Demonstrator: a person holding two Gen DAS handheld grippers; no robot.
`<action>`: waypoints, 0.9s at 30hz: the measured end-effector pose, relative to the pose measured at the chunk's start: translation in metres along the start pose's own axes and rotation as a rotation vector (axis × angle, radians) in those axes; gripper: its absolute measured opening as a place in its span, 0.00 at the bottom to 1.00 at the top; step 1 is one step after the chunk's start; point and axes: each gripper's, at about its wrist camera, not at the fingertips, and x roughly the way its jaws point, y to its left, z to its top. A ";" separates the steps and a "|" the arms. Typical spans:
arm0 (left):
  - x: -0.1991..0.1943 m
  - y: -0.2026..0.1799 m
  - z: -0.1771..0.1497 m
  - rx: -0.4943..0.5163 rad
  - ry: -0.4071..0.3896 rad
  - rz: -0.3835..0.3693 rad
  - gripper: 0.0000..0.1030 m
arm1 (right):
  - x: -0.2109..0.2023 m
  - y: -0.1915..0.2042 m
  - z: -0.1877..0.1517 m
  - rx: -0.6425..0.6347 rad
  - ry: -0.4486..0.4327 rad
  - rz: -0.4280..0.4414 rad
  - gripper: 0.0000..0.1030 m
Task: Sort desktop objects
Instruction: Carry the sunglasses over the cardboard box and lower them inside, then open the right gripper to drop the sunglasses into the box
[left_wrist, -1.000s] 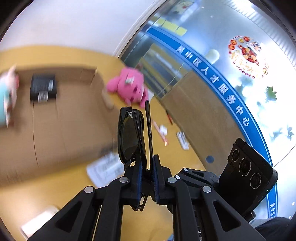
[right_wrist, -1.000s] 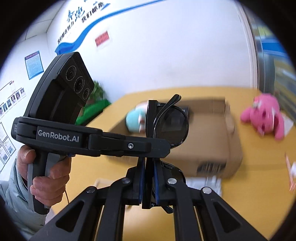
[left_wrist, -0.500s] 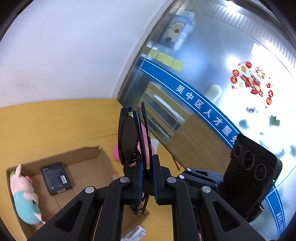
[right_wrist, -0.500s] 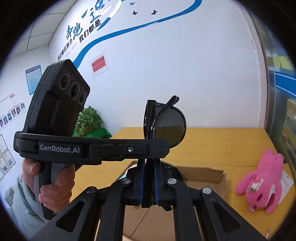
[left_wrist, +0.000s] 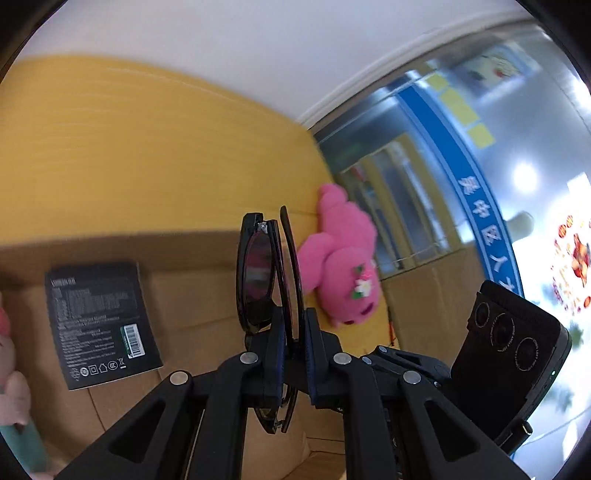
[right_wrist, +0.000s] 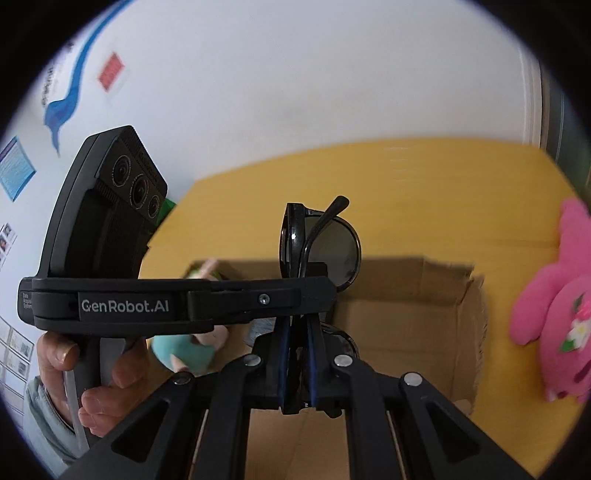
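Note:
Folded black sunglasses (left_wrist: 258, 273) are held by both grippers above an open cardboard box (left_wrist: 192, 295). My left gripper (left_wrist: 291, 332) is shut on the sunglasses. My right gripper (right_wrist: 297, 332) is shut on the same sunglasses (right_wrist: 332, 243). In the right wrist view the left gripper crosses from the left, gripping the glasses just above my right fingers. The box (right_wrist: 406, 317) holds a black flat package (left_wrist: 99, 321) and a teal and pink plush (right_wrist: 184, 347).
A pink plush toy (left_wrist: 340, 266) lies on the yellow table (left_wrist: 147, 147) just right of the box; it also shows in the right wrist view (right_wrist: 554, 310). A white wall stands behind the table and a glass partition (left_wrist: 461, 166) to the right.
Both grippers, still holding the sunglasses, have tilted back down towards the box after pointing up at the wall. The box and plush toys now appear closer.

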 end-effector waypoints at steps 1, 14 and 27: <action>0.011 0.010 -0.001 -0.021 0.015 0.001 0.07 | 0.009 0.000 -0.004 0.006 0.019 -0.003 0.08; 0.097 0.060 0.001 -0.154 0.126 0.066 0.07 | 0.087 -0.056 -0.022 0.118 0.207 -0.105 0.08; 0.074 0.033 -0.014 -0.119 0.030 0.272 0.42 | 0.070 -0.052 -0.027 0.109 0.179 -0.111 0.35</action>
